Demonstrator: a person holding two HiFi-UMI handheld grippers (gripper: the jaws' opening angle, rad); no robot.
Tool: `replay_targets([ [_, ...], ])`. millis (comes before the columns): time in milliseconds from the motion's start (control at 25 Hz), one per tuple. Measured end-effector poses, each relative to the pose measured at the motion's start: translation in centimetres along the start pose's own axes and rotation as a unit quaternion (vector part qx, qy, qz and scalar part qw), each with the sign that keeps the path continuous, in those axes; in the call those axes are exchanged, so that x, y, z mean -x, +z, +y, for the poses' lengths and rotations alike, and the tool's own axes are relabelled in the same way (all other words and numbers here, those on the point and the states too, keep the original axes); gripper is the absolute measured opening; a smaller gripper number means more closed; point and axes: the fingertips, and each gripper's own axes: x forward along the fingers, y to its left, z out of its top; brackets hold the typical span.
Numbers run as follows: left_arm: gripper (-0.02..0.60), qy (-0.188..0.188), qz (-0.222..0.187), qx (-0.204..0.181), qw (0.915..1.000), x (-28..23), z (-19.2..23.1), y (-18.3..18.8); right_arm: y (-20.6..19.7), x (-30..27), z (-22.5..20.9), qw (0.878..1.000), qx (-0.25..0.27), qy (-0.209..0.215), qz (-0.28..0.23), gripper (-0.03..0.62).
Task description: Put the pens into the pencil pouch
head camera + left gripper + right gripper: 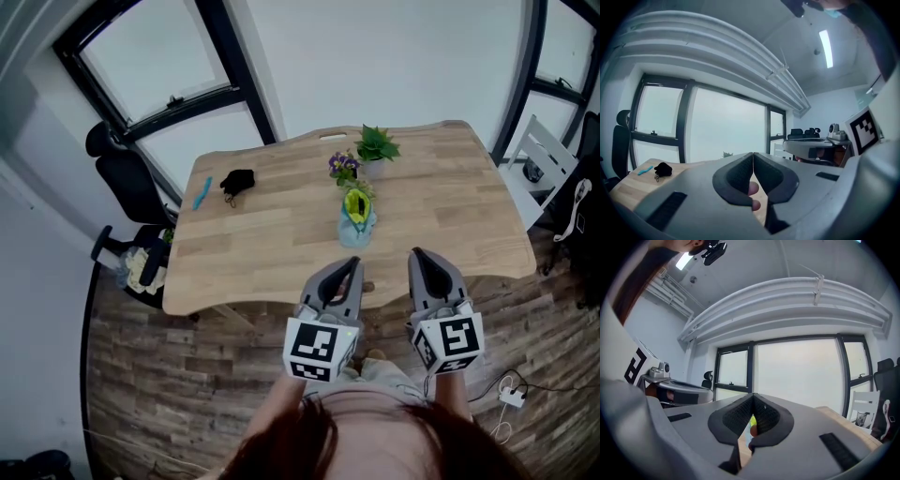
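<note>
Head view shows me the blue pen [202,193] lying flat near the left edge of the tabletop [281,253]. Its long axis runs from near side to far side with a slight lean to the right, and it lies just beside a black bundle [237,183]. The pencil pouch [357,225] stands mid-tabletop, yellow showing at its mouth. Both pairs of fingers are pressed together on nothing. The left gripper [352,266] and right gripper [418,255] hover at the near edge, the pouch just beyond them, the pen well apart to their left.
</note>
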Motion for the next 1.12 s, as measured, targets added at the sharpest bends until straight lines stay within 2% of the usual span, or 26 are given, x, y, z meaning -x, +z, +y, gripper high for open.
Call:
replay_targets([
  [440, 0.003, -0.008, -0.008, 0.003, 0.9999, 2.8, 2.5, 0.5, 1.2, 0.4, 3.4, 1.000, 0.012, -0.014, 0.000, 0.000],
  [1120, 0.005, -0.021, 0.001, 0.015, 0.9997, 0.8, 1.4, 0.4, 0.9, 0.1, 2.1, 1.000, 0.019, -0.004, 0.018, 0.000],
])
